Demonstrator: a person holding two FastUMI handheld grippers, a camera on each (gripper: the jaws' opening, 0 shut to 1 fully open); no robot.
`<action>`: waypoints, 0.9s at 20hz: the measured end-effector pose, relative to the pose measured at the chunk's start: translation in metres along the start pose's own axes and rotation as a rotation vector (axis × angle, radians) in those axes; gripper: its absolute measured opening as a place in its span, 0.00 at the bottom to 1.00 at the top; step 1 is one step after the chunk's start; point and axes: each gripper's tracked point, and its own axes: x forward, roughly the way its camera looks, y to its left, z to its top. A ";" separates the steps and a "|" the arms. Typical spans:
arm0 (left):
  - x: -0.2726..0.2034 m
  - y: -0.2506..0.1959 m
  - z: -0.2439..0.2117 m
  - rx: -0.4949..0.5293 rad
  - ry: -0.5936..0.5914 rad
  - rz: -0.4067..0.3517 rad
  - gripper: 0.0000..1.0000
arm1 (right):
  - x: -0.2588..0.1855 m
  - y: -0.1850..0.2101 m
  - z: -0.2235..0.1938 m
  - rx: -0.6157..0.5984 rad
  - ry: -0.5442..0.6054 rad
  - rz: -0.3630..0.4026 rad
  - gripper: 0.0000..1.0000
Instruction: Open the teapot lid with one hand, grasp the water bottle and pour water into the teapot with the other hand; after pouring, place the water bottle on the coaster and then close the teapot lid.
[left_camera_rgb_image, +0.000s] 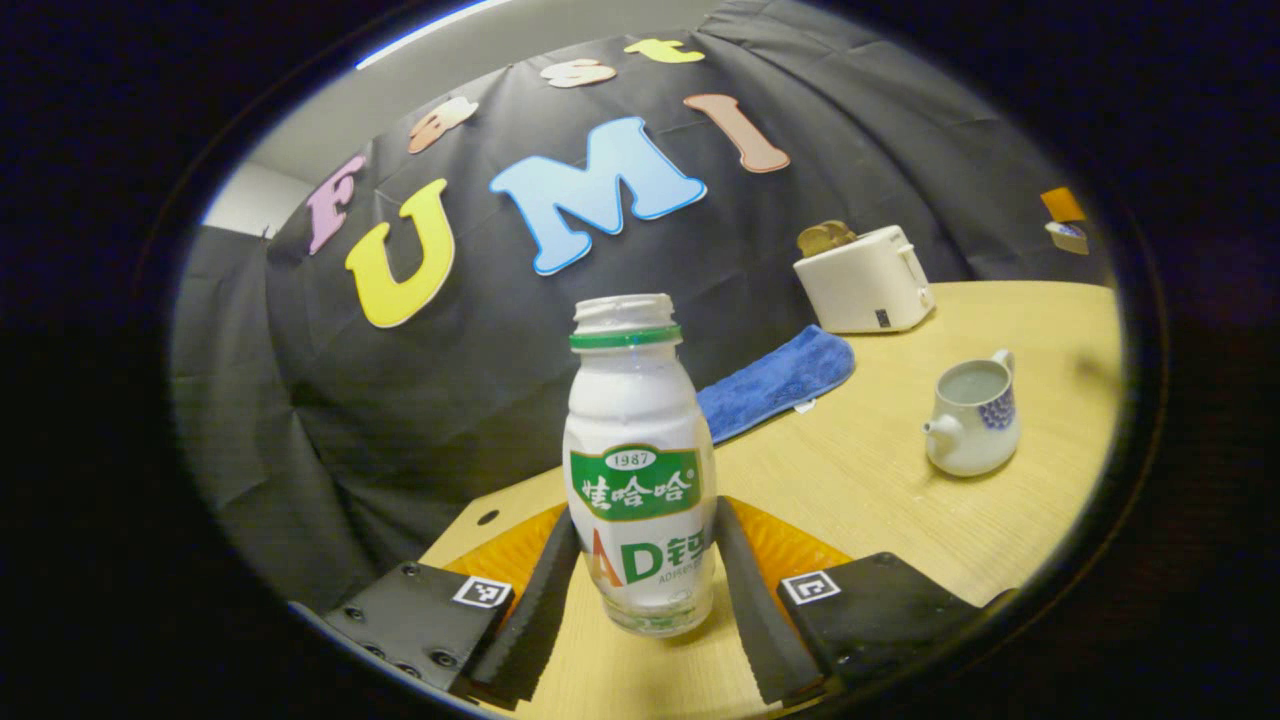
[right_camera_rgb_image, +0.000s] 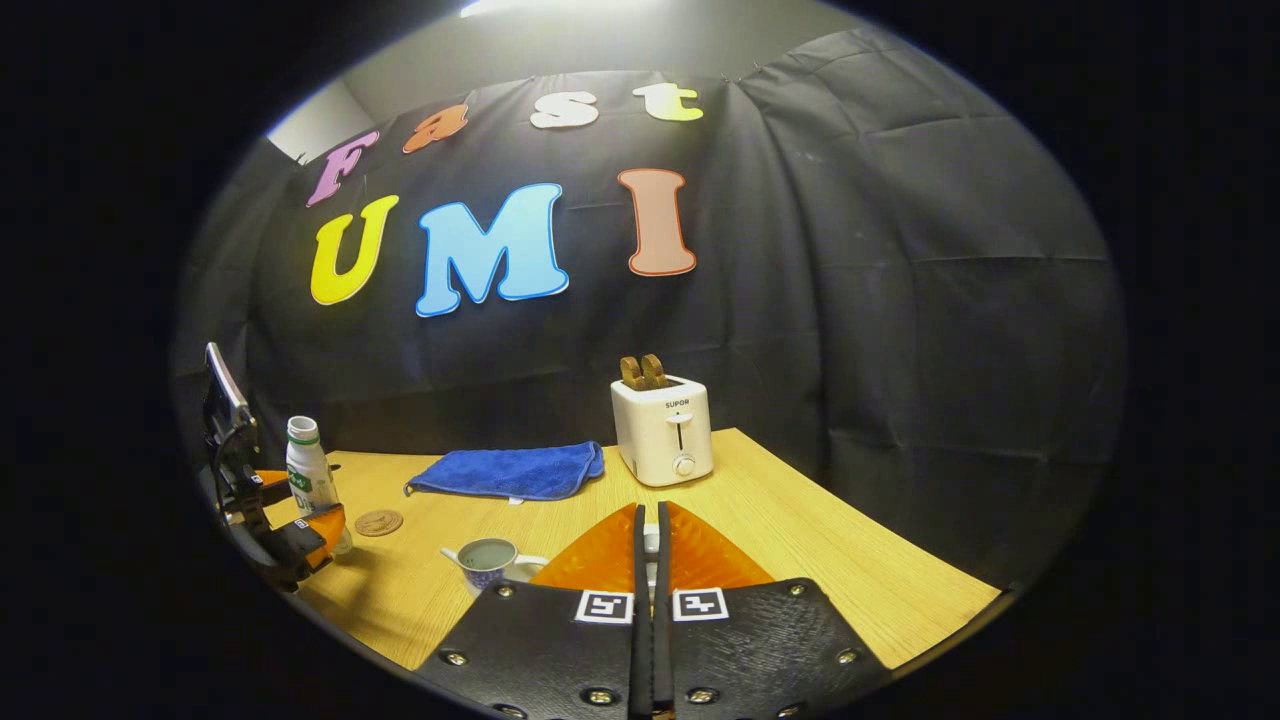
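- Left gripper: jaws spread wide, one finger on each side of the water bottle. A narrow gap shows between each finger and the bottle wall in the left gripper view; no contact can be confirmed.
- Water bottle: upright on the table, cap off, mouth open, near the table's left edge. In the right gripper view the same bottle stands between the left gripper's fingers at far left.
- Right gripper: jaws nearly closed, fingers parallel with only a thin slit between them. A small pale object sits in the slit near the tips; too small to tell whether it is gripped or what it is.
- Teapot: lid off, opening shows a greyish interior. It stands well right of the bottle, spout toward the bottle side. In the right gripper view the teapot sits just left of the right gripper's fingers.
- Coaster: flat brown disc just right of the bottle, between bottle and teapot, apart from both.
- Blue cloth: folded, behind and right of the bottle, against the booth wall.
- Toaster: farther right of the bottle than the cloth, at the back edge of the table, bread slices standing in its slots.
- Open room: bare tabletop between bottle and teapot, and right of the toaster out to the table's right edge.
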 end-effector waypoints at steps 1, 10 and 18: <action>0.000 -0.004 0.002 0.022 -0.002 -0.001 0.87 | -0.001 -0.001 -0.001 0.002 0.002 0.000 0.00; 0.003 -0.034 0.034 0.346 -0.047 0.026 0.87 | -0.008 -0.011 -0.013 0.033 0.024 0.015 0.00; 0.005 -0.049 0.042 0.590 -0.054 0.049 0.87 | -0.011 -0.018 -0.022 0.054 0.039 0.028 0.00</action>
